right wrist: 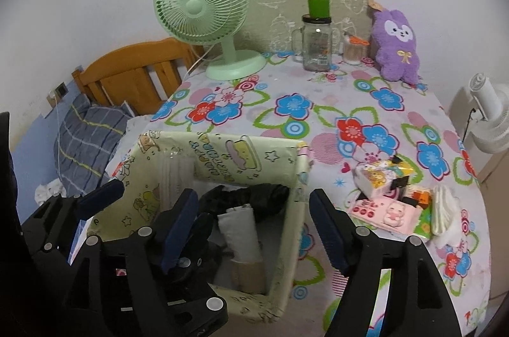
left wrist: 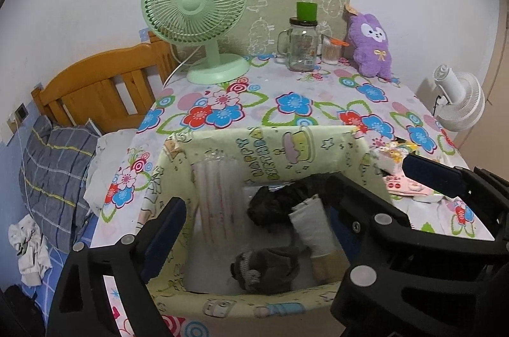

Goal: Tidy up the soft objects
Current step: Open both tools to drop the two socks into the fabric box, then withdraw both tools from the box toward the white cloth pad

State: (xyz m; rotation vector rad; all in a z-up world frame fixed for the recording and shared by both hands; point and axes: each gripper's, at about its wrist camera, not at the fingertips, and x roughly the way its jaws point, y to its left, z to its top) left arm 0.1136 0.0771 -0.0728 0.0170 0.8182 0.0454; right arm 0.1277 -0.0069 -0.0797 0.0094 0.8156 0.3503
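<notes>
We are holding both grippers over a pale green box [left wrist: 318,146] printed with birthday cartoons, which is sitting on a table under a flowered cloth [left wrist: 286,101]. In the left wrist view our left gripper [left wrist: 286,200] is standing with its jaws spread wide, one blue-padded finger at about 8 o'clock and the other at about 3 o'clock, with nothing pinched between the pads. In the right wrist view our right gripper [right wrist: 251,225] is also released, its jaws parted over the box's right wall and gripping nothing. Inside the box, the soft things are lying loose: a black fabric piece [left wrist: 280,203] toward 12 o'clock of the box floor, a rolled whitish cloth [left wrist: 310,222] just beside it toward 3 o'clock, and a grey knitted item [left wrist: 261,270] at 6 o'clock, possibly a glove or sock, though blur is keeping us from telling. A clear packet [left wrist: 216,197] is leaning against the box's left wall. Outside the box, at 3 o'clock in the right wrist view, a small heap of packets and tissues [right wrist: 391,197] is resting on the cloth. At the far edge we are seeing a green fan [left wrist: 197,19] at 11 o'clock, a glass jar [left wrist: 302,44] at 12 o'clock, and a purple plush toy [left wrist: 370,44] at 1 o'clock.
</notes>
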